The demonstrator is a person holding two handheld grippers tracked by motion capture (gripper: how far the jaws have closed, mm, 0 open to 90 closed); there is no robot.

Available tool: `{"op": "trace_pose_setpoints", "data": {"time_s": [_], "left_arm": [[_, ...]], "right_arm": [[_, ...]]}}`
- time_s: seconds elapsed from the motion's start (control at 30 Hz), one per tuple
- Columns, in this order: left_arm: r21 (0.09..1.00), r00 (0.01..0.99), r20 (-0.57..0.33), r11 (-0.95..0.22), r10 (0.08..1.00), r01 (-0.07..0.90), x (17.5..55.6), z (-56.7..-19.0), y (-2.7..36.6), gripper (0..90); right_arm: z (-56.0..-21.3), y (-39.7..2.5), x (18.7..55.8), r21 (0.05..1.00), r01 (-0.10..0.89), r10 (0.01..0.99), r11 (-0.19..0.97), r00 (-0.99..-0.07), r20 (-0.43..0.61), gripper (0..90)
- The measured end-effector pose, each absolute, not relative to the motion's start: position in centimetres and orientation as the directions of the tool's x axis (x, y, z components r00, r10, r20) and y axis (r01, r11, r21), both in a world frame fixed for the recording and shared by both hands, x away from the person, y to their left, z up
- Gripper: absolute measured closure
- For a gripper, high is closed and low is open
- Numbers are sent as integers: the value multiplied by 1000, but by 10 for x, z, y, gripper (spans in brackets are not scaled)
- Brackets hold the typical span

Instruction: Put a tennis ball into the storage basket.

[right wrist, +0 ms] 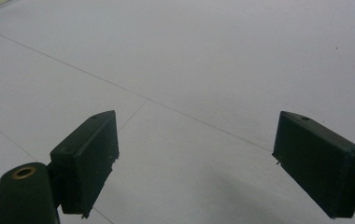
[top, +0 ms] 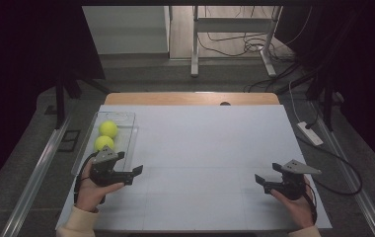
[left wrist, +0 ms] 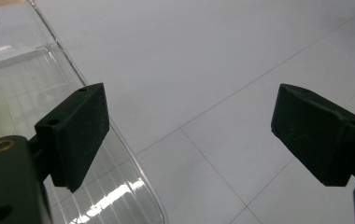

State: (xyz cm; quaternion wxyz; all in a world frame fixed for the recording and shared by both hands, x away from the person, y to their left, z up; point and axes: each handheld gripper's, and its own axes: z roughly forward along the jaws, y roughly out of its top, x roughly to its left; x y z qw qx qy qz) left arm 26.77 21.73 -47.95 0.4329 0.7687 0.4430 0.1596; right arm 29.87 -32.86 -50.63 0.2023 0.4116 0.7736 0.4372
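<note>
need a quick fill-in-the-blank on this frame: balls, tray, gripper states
1. The clear tray holds ____ yellow balls.
2. The tray sits beside the ____ hand-held gripper.
3. The right hand-held gripper has its jaws ____, with nothing between them.
4. The yellow balls lie ____ the tray.

Missing words: two; left; open; inside

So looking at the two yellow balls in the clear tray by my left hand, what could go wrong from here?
1. The left gripper sits right beside the clear plastic tray; reaching in could knock its wall and shift it.
2. The two yellow tennis balls lie close together, so open jaws closing on one may nudge the other.
3. The tray sits at the white table's left edge, so a push might slide it off.
</note>
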Motion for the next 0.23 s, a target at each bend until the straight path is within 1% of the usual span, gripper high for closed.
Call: {"op": "trace_pose_setpoints", "data": {"time_s": [0.23], "left_arm": [[814,556,-133,-229,821,533,268,-480,219,124]], "right_arm": [[-505,-329,300,847,457,812,272,-581,53,142]]}}
